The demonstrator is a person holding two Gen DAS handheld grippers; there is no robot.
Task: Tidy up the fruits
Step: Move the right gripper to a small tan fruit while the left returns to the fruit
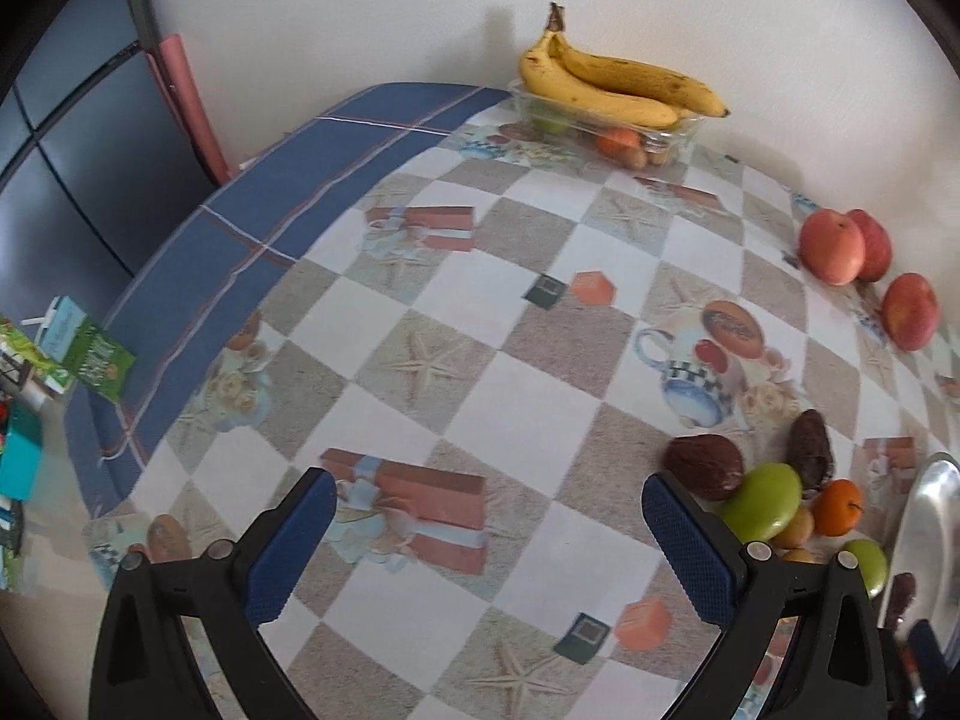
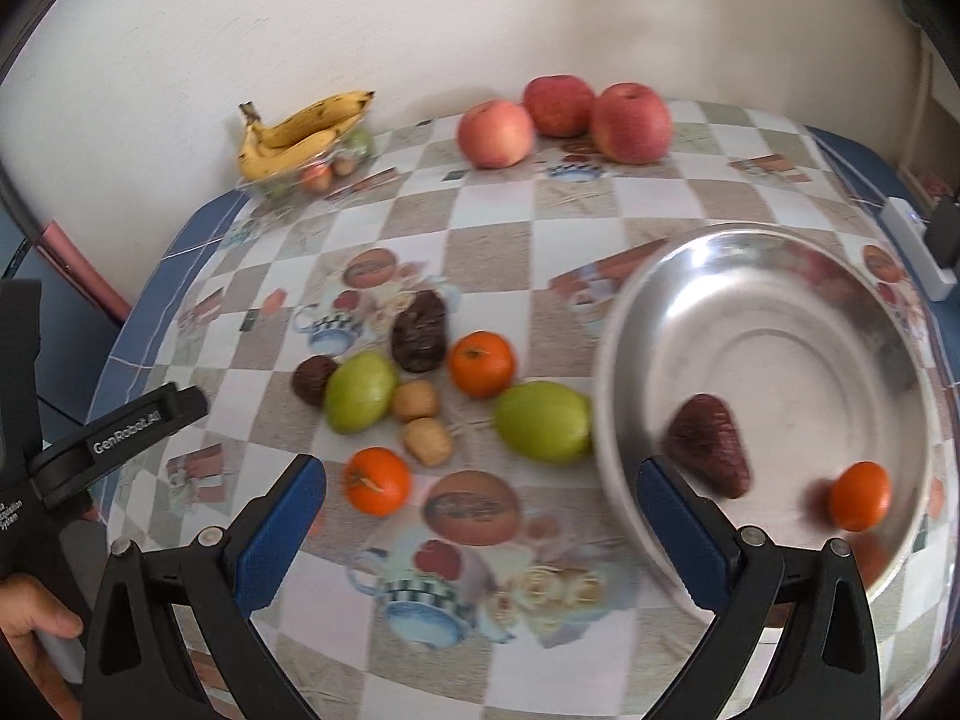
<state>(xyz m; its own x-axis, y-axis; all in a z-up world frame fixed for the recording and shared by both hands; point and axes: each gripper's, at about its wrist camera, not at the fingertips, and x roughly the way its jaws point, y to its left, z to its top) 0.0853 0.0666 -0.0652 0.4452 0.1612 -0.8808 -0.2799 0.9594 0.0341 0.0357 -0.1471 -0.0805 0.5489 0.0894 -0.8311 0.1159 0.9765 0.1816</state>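
A steel bowl (image 2: 798,300) on the right holds a dark brown fruit (image 2: 711,444) and a tangerine (image 2: 859,495). Left of it lie two green fruits (image 2: 543,420) (image 2: 360,391), two tangerines (image 2: 482,363) (image 2: 378,480), two more dark fruits (image 2: 420,330) (image 2: 313,379) and two small tan fruits (image 2: 415,401). Three red apples (image 2: 630,123) sit at the back. My right gripper (image 2: 480,525) hangs open above the table's near part, empty. My left gripper (image 1: 489,540) is open too, over bare cloth, with the fruit cluster (image 1: 765,501) just past its right finger.
A clear dish (image 1: 600,120) with bananas (image 1: 606,81) and small fruit stands at the back by the wall. The checked tablecloth (image 1: 480,312) ends in a blue border on the left. Cartons (image 1: 84,354) lie below the table's left edge. A white power strip (image 2: 918,249) sits at far right.
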